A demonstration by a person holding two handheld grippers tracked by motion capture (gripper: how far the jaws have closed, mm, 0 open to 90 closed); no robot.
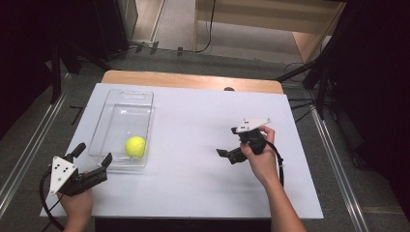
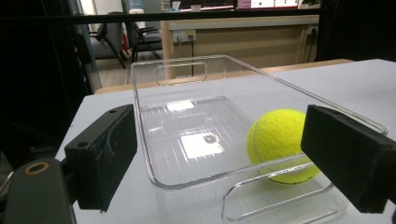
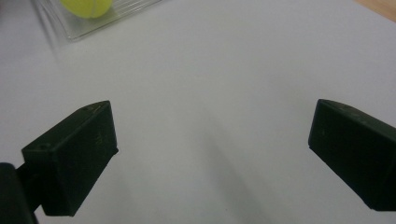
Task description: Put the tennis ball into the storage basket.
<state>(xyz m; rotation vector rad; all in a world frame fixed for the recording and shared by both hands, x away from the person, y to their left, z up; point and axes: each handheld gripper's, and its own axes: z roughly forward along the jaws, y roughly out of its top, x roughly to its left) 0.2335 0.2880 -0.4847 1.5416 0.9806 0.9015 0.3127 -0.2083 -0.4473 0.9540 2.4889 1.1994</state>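
resting in the near end of the clear tray point(image 1: 116, 104), the tennis ball point(image 1: 135, 146) sits just ahead of the left gripper point(image 1: 93, 155), jaws spread; the right gripper point(image 1: 231, 143), also spread wide, hangs well apart over bare table point(image 1: 193, 121)

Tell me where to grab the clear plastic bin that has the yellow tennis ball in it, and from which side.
Grip the clear plastic bin at its near short rim, where a handle slot is cut, coming in level from the person's side. The open left gripper already faces that edge. One jaw likely fits through the slot. The yellow tennis ball lies just behind it, so keep the bite shallow.
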